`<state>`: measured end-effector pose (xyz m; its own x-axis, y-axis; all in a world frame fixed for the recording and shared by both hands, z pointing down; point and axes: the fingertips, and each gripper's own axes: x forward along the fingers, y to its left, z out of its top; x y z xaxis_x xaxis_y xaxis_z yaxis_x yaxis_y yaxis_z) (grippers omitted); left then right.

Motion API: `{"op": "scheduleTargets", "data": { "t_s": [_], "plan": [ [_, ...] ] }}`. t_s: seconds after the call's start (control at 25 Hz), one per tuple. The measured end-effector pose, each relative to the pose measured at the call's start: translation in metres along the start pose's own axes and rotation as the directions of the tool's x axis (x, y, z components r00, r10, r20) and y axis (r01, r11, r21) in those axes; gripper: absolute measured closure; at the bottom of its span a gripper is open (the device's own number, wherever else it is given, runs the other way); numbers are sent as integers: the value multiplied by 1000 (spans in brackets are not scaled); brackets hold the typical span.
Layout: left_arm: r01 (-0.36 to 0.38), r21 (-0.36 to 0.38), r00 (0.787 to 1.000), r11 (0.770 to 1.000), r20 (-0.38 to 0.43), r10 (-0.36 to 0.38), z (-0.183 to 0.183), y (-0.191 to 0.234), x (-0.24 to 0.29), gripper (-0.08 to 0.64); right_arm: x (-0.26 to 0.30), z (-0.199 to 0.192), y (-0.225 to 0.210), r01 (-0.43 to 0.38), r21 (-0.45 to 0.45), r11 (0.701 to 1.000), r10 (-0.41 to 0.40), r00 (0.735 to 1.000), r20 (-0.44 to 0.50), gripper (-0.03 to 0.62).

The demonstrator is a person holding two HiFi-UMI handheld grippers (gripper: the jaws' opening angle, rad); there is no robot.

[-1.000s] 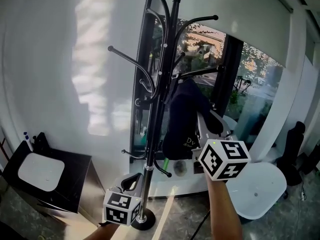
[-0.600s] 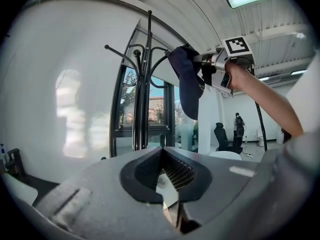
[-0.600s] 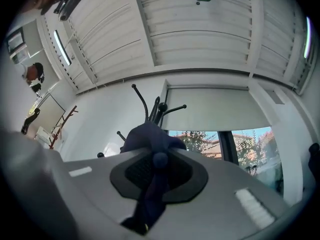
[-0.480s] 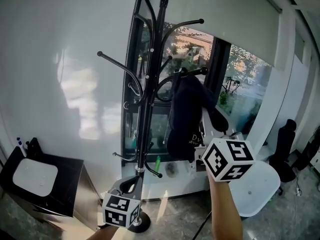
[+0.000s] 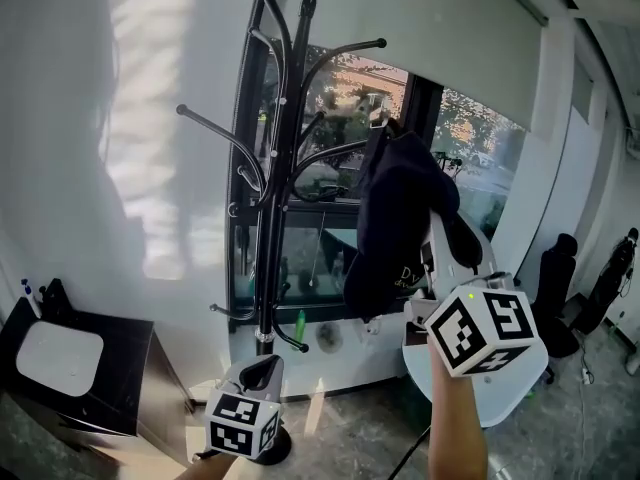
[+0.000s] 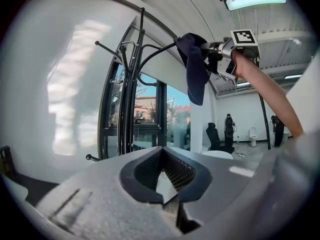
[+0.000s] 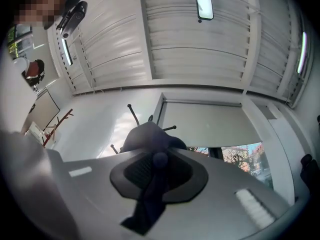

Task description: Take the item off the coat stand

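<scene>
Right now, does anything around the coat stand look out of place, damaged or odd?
Nothing looks damaged. The coat stand stands upright. The only unusual thing is the dark cap, which hangs crumpled from the right gripper, pinched between its jaws.

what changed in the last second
The right gripper, shut on the cap, lifted it up and rightward, away from the stand's pole. I can't tell if it has cleared the hook. The stand stayed put; the left gripper stayed low, shut and empty.
</scene>
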<state>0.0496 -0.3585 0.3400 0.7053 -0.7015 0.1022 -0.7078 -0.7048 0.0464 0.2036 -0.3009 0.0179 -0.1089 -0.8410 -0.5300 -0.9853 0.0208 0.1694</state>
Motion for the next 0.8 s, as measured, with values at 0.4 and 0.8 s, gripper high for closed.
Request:
{"op": "scheduleTargets", "data": {
  "t_s": [0.4, 0.8],
  "plan": [
    [30, -2, 999, 1000, 20, -30, 8, -19, 2, 560, -62, -32, 4, 21, 2, 1000, -21, 999, -41, 543],
    [-5, -2, 998, 1000, 69, 5, 24, -21, -7, 560, -109, -125, 37, 8, 40, 999, 0, 979, -202, 542]
  ]
}}
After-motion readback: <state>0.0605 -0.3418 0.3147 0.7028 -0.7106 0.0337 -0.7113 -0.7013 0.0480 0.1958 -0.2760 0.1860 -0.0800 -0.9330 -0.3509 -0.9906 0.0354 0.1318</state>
